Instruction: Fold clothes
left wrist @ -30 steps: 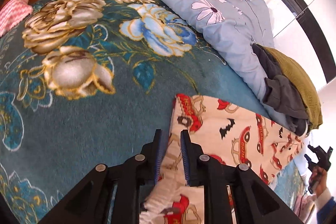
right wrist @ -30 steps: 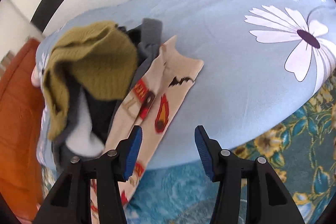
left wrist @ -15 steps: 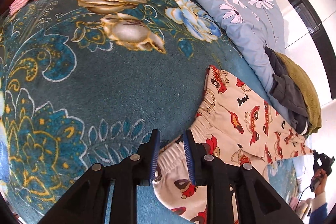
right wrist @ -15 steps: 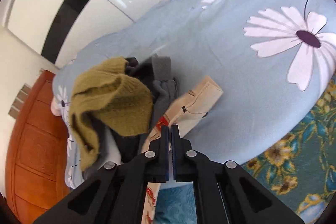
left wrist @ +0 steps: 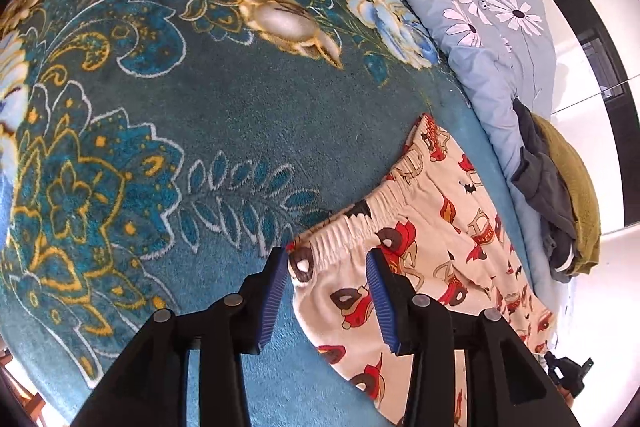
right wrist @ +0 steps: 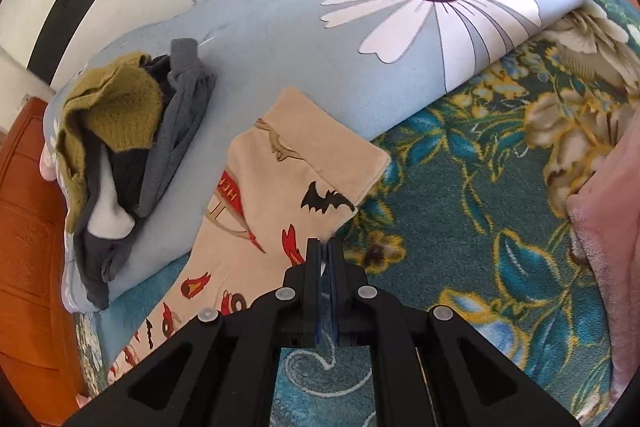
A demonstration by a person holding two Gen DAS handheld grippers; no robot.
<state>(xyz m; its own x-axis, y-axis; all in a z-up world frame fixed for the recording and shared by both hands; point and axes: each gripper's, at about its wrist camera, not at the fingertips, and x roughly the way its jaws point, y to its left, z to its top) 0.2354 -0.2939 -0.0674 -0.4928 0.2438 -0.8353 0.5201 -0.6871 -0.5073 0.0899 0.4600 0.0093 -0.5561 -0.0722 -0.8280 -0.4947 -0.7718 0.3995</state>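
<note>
Left tool (left wrist: 328, 285): released, jaws apart, straddling the elastic waistband corner of the printed trousers (left wrist: 424, 251); pads not pressing cloth. Right tool (right wrist: 323, 259): clenched on the edge of the trouser leg just below the cuff (right wrist: 320, 147); cloth enters between the closed fingers.

Trousers lie spread along the bed on the teal floral blanket (left wrist: 224, 131); the cuff end rests partly up against the blue daisy quilt (right wrist: 328, 27).

Step, as judged: laying out flat before fold 1; waist end set down, leg end held. Next move likely calls for the right tool to draw the cuff off the quilt and onto the blanket, then the left tool to take the waistband again.

Surroundings: heap of 2 or more garments, olive knit (right wrist: 116, 107) and grey clothes (right wrist: 176, 131), on the quilt near the leg; could snag. Pink cloth (right wrist: 604, 247) at right edge, well apart.
</note>
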